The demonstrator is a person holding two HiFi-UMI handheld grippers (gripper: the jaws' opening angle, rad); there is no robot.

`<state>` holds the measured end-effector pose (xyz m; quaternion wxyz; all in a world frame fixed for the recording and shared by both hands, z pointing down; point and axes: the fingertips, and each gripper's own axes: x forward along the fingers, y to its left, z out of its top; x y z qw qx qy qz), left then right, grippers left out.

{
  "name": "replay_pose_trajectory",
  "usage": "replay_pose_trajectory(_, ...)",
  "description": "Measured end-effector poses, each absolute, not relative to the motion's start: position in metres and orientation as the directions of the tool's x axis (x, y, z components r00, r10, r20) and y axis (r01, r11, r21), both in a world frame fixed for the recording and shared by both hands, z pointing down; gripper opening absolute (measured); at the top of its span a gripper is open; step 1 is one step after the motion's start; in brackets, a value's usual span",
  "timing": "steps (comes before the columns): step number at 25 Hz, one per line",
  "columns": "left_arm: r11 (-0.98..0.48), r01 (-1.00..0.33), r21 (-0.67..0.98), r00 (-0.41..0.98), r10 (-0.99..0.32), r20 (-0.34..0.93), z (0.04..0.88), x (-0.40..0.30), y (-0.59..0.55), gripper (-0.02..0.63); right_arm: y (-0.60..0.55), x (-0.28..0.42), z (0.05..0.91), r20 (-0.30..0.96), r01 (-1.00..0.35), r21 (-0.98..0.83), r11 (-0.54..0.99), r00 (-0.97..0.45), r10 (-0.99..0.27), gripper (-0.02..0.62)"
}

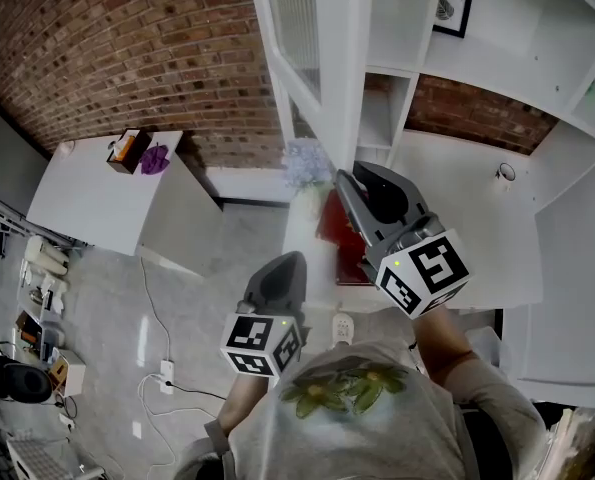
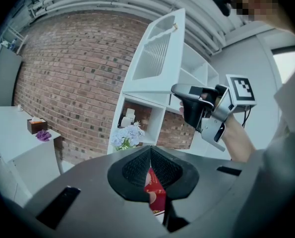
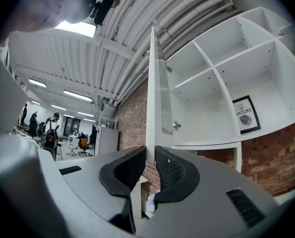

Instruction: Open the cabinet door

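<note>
Now the white cabinet door point(image 1: 339, 58) stands open at 12 o'clock in the head view, sticking out from the white cabinet point(image 1: 392, 23). The right gripper point(image 1: 362, 183) is at the door's edge and pinches it. In the right gripper view the thin door point(image 3: 150, 103) runs straight up from between the two black jaws, and both pads press on its edge. To the door's 3 o'clock in that view are bare white shelves and a framed picture point(image 3: 245, 114). The left gripper point(image 1: 292, 263) is lower, at about 7 o'clock from the right one and apart from the door. Its jaws are pressed together at the tips and hold nothing. In the left gripper view point(image 2: 150, 152) a red box point(image 2: 155, 192) shows through the small gap under the tips, but it sits farther off and is not held. That view also shows the right gripper point(image 2: 179, 95) at 2 o'clock, up at the door point(image 2: 157, 53). Pale flowers point(image 1: 305, 163) sit just under the door, with the red box point(image 1: 332, 223) at their 5 o'clock. A brick wall point(image 1: 127, 38) is behind. At 9 o'clock in the head view is a white worktop point(image 1: 87, 203) with a tissue box point(image 1: 127, 151) and a purple thing point(image 1: 155, 158) side by side.
</note>
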<state>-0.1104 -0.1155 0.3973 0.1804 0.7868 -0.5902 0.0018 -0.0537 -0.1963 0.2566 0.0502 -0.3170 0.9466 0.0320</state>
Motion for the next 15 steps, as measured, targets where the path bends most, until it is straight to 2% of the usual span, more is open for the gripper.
replay_pose_trajectory(15, -0.18, -0.938, 0.296, 0.249, -0.944, 0.217, 0.401, -0.127, -0.105, 0.011, -0.18, -0.081, 0.258, -0.122, -0.516, 0.052, 0.855, -0.853, -0.508, 0.071)
